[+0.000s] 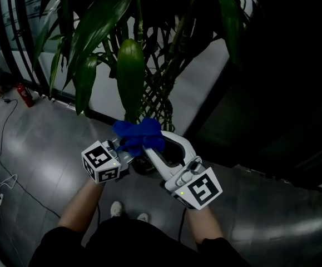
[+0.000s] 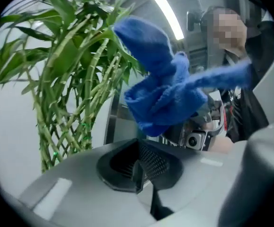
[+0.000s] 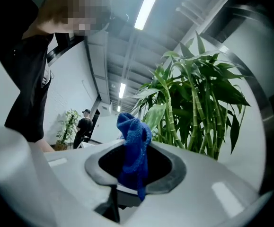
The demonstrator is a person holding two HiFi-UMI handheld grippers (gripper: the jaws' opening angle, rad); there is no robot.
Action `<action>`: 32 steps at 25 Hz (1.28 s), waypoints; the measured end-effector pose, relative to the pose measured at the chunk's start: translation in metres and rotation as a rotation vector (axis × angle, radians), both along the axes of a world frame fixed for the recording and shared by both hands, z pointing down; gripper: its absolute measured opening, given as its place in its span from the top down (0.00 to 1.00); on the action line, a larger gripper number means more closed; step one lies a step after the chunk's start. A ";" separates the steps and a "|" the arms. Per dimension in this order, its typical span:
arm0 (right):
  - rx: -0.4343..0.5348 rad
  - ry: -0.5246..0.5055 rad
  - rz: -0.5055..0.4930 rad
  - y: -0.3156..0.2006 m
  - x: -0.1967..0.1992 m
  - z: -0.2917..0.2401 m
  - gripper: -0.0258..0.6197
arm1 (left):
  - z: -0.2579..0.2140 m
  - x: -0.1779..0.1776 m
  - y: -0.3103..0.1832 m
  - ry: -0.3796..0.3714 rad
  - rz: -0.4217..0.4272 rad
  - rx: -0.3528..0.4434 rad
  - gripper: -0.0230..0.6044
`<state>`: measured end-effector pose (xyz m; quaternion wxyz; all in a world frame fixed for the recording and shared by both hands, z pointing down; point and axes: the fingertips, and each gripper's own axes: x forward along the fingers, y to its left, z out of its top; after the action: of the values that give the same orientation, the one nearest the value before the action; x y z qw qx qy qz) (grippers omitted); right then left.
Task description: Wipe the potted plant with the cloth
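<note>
The potted plant (image 1: 130,74) rises ahead of me, with broad green leaves and braided stems (image 1: 156,100); its dark pot (image 1: 143,167) sits just below the grippers. A bunched blue cloth (image 1: 139,135) hangs at the foot of the stems. My right gripper (image 1: 148,147) is shut on the blue cloth (image 3: 133,148), which sticks up out of its jaws (image 3: 134,162). My left gripper (image 1: 125,152) is right beside it, shut, with its tips (image 2: 139,167) just under the cloth (image 2: 163,96) and nothing seen between them. The stems (image 2: 73,115) stand left of the cloth.
A red fire extinguisher (image 1: 25,95) stands by the left wall, and cables (image 1: 8,178) trail over the grey floor. A dark wall (image 1: 277,93) closes the right side. Far off in the right gripper view stand a person (image 3: 83,126) and a second plant (image 3: 66,126).
</note>
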<state>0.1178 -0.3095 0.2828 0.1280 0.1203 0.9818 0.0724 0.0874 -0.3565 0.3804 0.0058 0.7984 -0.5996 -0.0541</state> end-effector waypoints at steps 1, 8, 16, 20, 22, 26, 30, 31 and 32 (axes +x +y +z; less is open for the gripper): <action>-0.027 -0.002 0.001 -0.003 0.004 0.005 0.79 | 0.006 -0.001 0.004 0.017 -0.018 -0.003 0.95; -0.126 0.010 0.015 -0.020 0.015 0.033 0.79 | 0.018 -0.026 0.039 0.054 -0.160 -0.018 0.95; -0.200 0.046 0.169 -0.020 0.024 0.041 0.79 | 0.016 -0.070 0.114 0.087 -0.227 0.010 0.95; -0.240 0.031 0.231 -0.016 0.010 0.049 0.79 | 0.017 -0.109 0.139 0.089 -0.288 0.006 0.95; -0.241 0.023 0.253 0.003 0.008 0.049 0.79 | 0.016 -0.121 0.159 0.104 -0.304 0.013 0.95; -0.249 0.041 0.312 0.050 0.015 0.063 0.79 | 0.021 -0.123 0.202 0.112 -0.284 0.027 0.95; -0.277 0.084 0.370 0.084 0.025 0.081 0.79 | 0.030 -0.116 0.240 0.125 -0.261 -0.005 0.95; -0.276 0.095 0.380 0.092 0.028 0.083 0.79 | 0.031 -0.113 0.250 0.128 -0.260 -0.015 0.95; -0.266 0.102 0.387 0.099 0.031 0.083 0.79 | 0.032 -0.112 0.258 0.125 -0.262 -0.021 0.95</action>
<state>0.1491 -0.2106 0.3660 0.0766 -0.0845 0.9926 -0.0406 -0.0244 -0.0985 0.4128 0.0443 0.7082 -0.6978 -0.0980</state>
